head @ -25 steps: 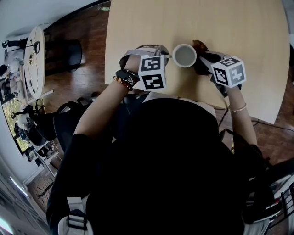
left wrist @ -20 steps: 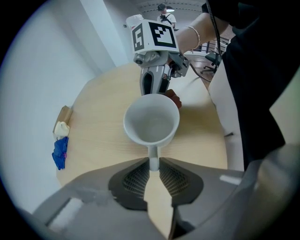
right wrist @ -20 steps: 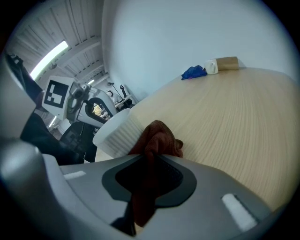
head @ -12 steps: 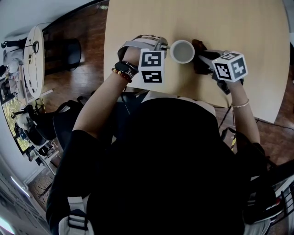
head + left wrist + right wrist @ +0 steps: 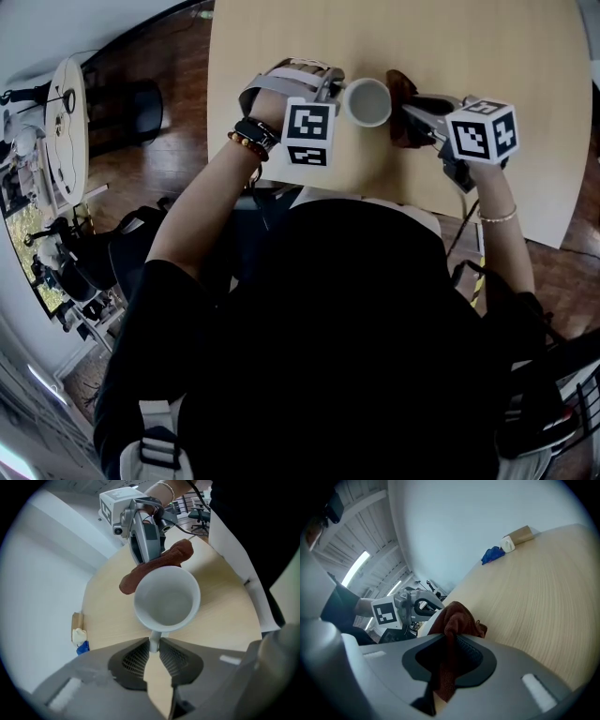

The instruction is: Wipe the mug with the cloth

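Left tool (image 5: pixel 153 651) pinches the thin handle (image 5: pixel 153 643) of a white mug (image 5: pixel 166 599), its two dark ribbed pads closed on the handle from either side. The mug stands upright on a pale wooden bench (image 5: pixel 469 37), mouth open to the ceiling and empty inside, between the person's two hands at the bench's near edge.

Opposite the handle, the right tool (image 5: pixel 450 653) has its jaws pressed together on a rust-brown cloth (image 5: pixel 457 616). A bunched fold pokes out past the tips and more hangs down between the pads. From the left gripper view the cloth (image 5: pixel 159 564) lies along the far side of the mug, just under the rim. It seems to touch the outer wall, though the rim hides the exact contact.

The step in hand looks like wiping the mug's outside. To do it well, the left tool should hold the handle firm so the mug neither turns nor slides. The right tool should sweep the cloth around the curved wall with light, even pressure, leading with the soft fold and not the hard tips. Pushing towards the handle side could tip the mug or drag it off the near edge.
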